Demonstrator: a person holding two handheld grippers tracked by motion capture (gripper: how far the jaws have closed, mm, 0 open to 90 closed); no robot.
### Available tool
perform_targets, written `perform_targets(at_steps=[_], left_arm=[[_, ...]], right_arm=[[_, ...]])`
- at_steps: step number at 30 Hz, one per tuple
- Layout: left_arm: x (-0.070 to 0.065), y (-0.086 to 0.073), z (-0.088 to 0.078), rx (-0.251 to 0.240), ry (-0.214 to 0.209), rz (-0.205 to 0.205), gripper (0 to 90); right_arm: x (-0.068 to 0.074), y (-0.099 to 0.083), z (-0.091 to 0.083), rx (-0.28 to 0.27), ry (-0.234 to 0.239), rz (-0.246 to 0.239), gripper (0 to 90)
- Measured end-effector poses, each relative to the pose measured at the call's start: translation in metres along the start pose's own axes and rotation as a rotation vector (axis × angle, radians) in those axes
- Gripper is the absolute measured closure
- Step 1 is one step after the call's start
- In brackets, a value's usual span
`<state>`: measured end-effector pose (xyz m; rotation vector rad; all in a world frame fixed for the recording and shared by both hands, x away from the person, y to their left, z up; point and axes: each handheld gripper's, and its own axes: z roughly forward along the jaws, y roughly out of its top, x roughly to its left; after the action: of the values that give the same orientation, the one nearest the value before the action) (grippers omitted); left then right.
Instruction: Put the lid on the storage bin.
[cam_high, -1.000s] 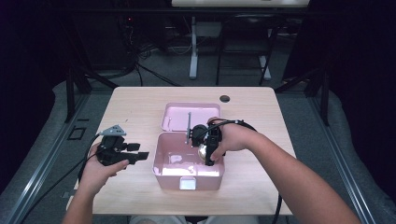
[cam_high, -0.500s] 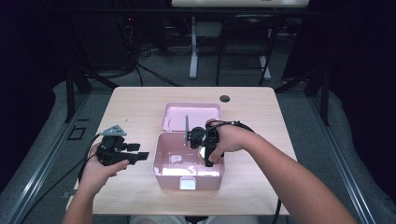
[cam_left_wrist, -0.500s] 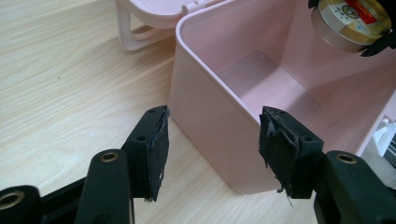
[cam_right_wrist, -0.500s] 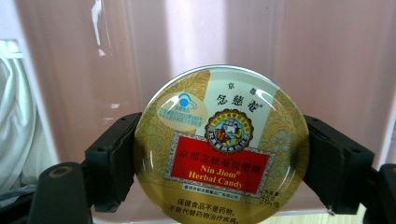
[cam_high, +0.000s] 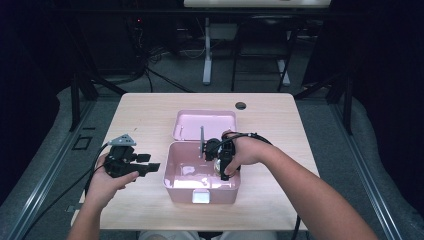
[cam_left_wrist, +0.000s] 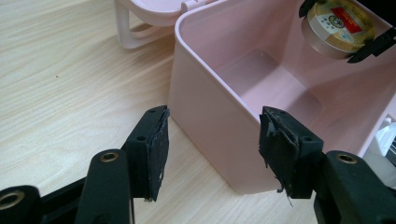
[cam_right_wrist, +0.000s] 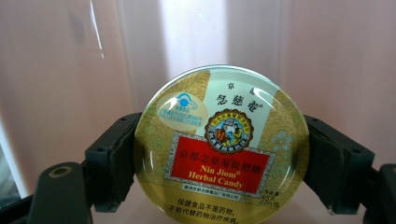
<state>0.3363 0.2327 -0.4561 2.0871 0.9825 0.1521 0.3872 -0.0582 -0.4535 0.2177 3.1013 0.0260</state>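
Since a second ago the right tongs (cam_high: 223, 161) have come a little lower and nearer the front, deeper over the open box, while the left tongs have kept their place.

The light wooden rectangular desk (cam_high: 145, 112) carries a pink plastic box (cam_high: 172, 172) near the middle of its front edge. The box's hinged pink lid (cam_high: 205, 124) lies thrown back flat toward the far edge, and a small white latch (cam_high: 199, 196) sits on the front wall. In the left gripper view the box's near corner (cam_left_wrist: 212, 126) stands just beyond the tongs, its inside bare and glossy.

The person's right hand (cam_high: 250, 151) reaches in from the right side and holds the right tongs inside the box's right half. Those tongs are pinching a round gold tin of herbal candy (cam_right_wrist: 222, 147), one jaw pressed to each side of its rim; the tin's printed lid, with a red label band, faces the right gripper's camera, and the pink wall stands behind it. The left gripper view catches the same tin (cam_left_wrist: 337, 28) held above the box floor, not touching it.

The left hand (cam_high: 107, 181) holds the left tongs (cam_left_wrist: 212, 149) above the desk just to the left of the box, jaws spread apart with nothing between them.
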Motion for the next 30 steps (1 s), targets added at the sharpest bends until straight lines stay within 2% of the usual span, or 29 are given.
perform_targets(at_steps=[9, 20, 30], left_arm=[[0.0, 0.0, 0.001, 0.002, 0.003, 0.002, 43.0], [0.0, 0.0, 0.002, 0.008, 0.004, 0.001, 42.9], [0.0, -0.001, 0.003, 0.01, 0.004, 0.004, 43.0]], right_arm=[[0.0, 0.0, 0.009, -0.001, 0.007, 0.001, 19.9], [-0.001, 0.003, 0.017, 0.014, -0.007, -0.01, 19.9], [-0.002, 0.002, 0.027, 0.005, 0.006, 0.005, 19.9]])
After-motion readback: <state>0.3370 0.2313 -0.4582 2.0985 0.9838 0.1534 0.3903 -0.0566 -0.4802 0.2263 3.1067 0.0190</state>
